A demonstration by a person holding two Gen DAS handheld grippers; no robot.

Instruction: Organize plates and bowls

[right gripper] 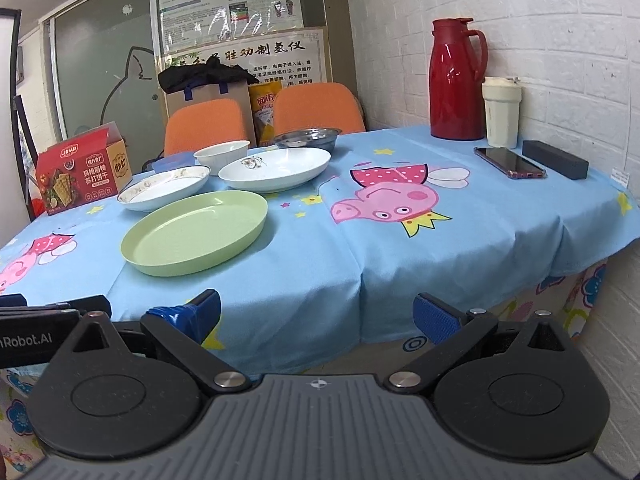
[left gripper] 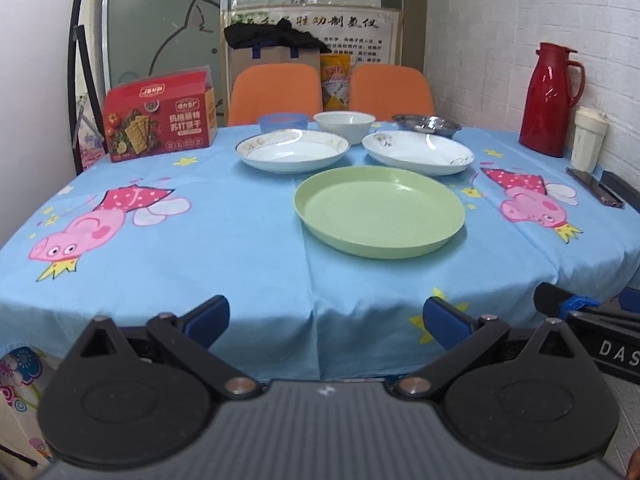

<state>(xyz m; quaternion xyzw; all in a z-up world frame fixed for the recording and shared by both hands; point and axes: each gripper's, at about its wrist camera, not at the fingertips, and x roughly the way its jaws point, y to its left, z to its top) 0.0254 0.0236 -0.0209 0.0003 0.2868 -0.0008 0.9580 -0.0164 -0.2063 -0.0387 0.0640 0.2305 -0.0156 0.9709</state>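
Observation:
A green plate (left gripper: 379,211) (right gripper: 195,233) lies on the blue tablecloth, nearest me. Behind it are two white plates: the left one (left gripper: 293,149) (right gripper: 165,187) and the right one (left gripper: 418,151) (right gripper: 275,169). Further back stand a blue bowl (left gripper: 282,121) (right gripper: 173,161), a white bowl (left gripper: 344,123) (right gripper: 221,154) and a steel dish (left gripper: 426,123) (right gripper: 308,138). My left gripper (left gripper: 326,320) is open and empty at the table's near edge. My right gripper (right gripper: 318,314) is open and empty, right of the left one.
A red cracker box (left gripper: 158,118) (right gripper: 82,176) stands at the back left. A red thermos (left gripper: 552,100) (right gripper: 456,80), a cream cup (right gripper: 501,112), a phone (right gripper: 510,163) and a black case (right gripper: 555,159) sit by the brick wall. Two orange chairs (left gripper: 276,92) stand behind the table.

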